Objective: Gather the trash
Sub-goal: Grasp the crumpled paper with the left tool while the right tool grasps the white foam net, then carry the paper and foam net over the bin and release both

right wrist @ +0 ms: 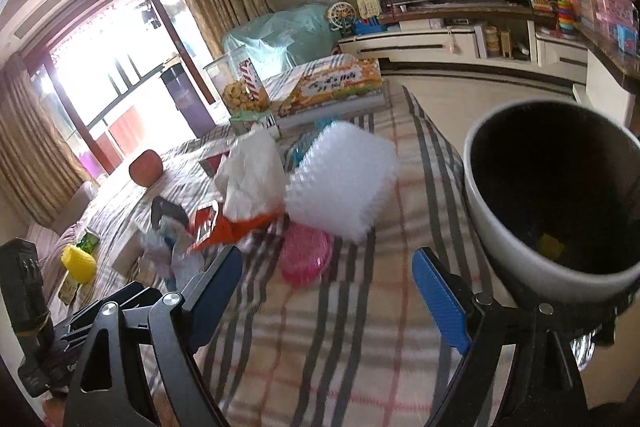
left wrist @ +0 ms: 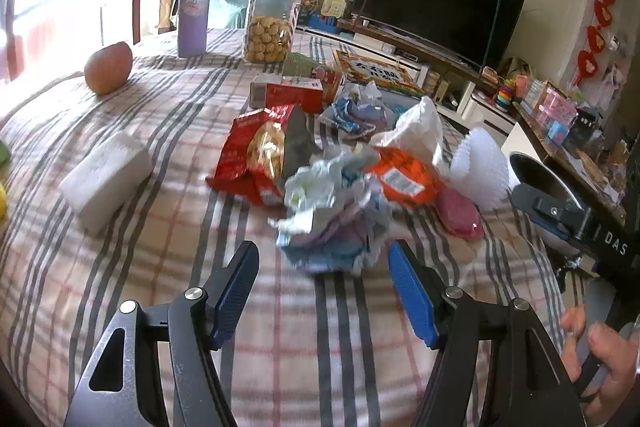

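Observation:
A pile of trash lies on the plaid tablecloth [left wrist: 140,267]: a crumpled pale blue and white wrapper [left wrist: 336,215], a red snack bag [left wrist: 260,155], an orange packet [left wrist: 404,179] and a white plastic bag [left wrist: 420,131]. My left gripper [left wrist: 324,279] is open, its blue pads just short of the crumpled wrapper on either side. My right gripper [right wrist: 328,291] is open and empty above the cloth, near a pink case [right wrist: 306,261] and white bubble wrap [right wrist: 340,179]. A white bin [right wrist: 556,195] with a dark inside stands at the table's right edge.
A white foam block [left wrist: 104,179], an apple [left wrist: 108,67], a purple bottle [left wrist: 194,15], a cookie jar [left wrist: 270,23], a red box [left wrist: 288,93] and a picture book [left wrist: 376,73] sit on the table. A TV [left wrist: 436,3] and cabinet stand behind.

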`<state>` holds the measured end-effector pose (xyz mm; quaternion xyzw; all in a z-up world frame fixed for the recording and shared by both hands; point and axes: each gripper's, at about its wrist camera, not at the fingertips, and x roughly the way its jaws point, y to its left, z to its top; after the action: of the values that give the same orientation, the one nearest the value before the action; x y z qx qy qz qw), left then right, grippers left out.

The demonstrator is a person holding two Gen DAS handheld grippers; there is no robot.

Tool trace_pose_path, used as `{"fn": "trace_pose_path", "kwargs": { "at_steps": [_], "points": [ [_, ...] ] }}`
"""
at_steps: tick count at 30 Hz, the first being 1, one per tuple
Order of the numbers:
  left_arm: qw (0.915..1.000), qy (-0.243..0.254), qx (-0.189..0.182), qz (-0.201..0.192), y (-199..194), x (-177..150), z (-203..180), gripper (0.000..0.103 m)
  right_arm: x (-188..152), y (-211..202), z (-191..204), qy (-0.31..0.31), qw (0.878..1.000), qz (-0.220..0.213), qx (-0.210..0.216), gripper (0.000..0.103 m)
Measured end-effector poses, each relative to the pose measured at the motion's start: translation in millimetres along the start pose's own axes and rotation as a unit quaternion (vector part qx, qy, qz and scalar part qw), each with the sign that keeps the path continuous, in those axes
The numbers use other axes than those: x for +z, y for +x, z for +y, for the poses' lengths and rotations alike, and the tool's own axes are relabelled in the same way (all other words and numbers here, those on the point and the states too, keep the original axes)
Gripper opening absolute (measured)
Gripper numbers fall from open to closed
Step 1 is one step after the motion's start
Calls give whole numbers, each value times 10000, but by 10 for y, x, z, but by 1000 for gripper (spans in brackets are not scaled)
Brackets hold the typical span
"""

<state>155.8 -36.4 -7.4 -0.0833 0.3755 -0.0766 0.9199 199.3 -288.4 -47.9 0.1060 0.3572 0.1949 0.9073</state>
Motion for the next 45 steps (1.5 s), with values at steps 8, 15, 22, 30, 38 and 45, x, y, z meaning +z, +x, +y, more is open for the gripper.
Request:
{"fn": "trace_pose_path", "kwargs": {
  "at_steps": [8,15,22,30,38,45],
  "points": [
    [9998,83,-124,110,389,187,47,48,184,314,-17,-50,9999,81,-68,63],
    [9993,-6,-350,128,446,200,134,7,163,251,0,-172,9998,40,133,17],
    [9991,101,-402,17,272,113,94,5,106,16,-20,-177,9996,-48,219,16],
    [9973,343,-621,-197,-23,4,-71,5,62,-332,-107,-85,9993,-236,282,16],
    [9938,585,-935,-163,-69,-46,-369,5,14,-649,-291,54,9989,-422,179,16],
    [9897,854,-1140,-130,55,37,-684,5,15,-862,-524,241,9981,-572,-3,16]
  ]
}}
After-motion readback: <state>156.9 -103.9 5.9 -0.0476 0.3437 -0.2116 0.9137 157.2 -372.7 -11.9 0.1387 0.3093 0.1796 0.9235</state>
